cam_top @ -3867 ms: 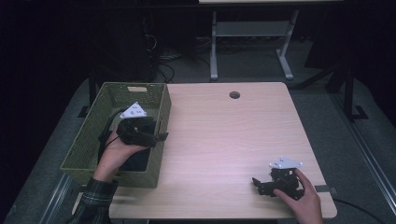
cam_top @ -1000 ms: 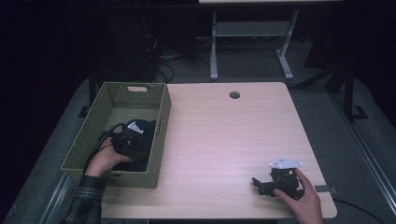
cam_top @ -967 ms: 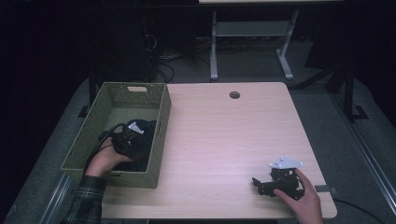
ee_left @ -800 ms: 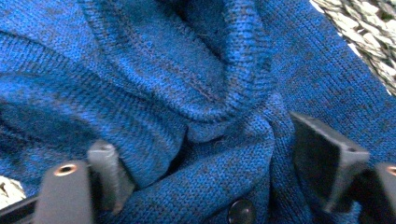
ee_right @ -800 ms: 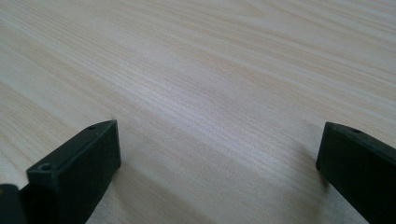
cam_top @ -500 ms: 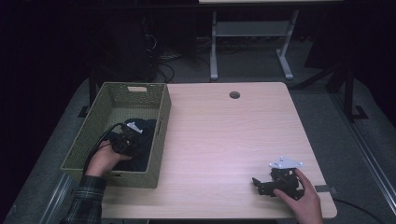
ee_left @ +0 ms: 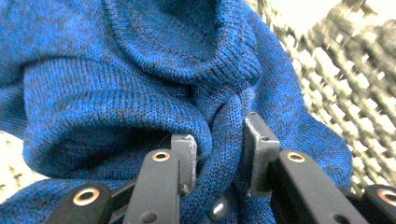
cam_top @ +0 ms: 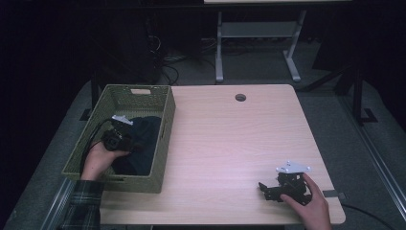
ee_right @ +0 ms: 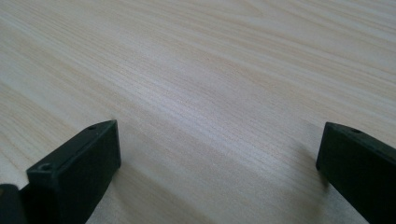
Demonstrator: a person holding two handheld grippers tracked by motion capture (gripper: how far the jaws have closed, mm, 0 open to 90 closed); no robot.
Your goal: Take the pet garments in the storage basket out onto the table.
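Left claw [ee_left: 217,154] clenched on a fold of the blue sweater [ee_left: 140,84] inside the woven basket [cam_top: 165,143]; right claw [ee_right: 217,158] released, resting well apart on the tabletop [cam_top: 230,143].

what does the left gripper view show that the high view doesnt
Left gripper view: the blue knit sweater is close enough to show its weave, with a fold pinched between the left tool's two pads.

High view: the whole wooden table, the cable hole, the right tool resting open near the front right corner, and both of the person's hands.

Both: the sweater lying in the woven basket, with the left tool shut on it.
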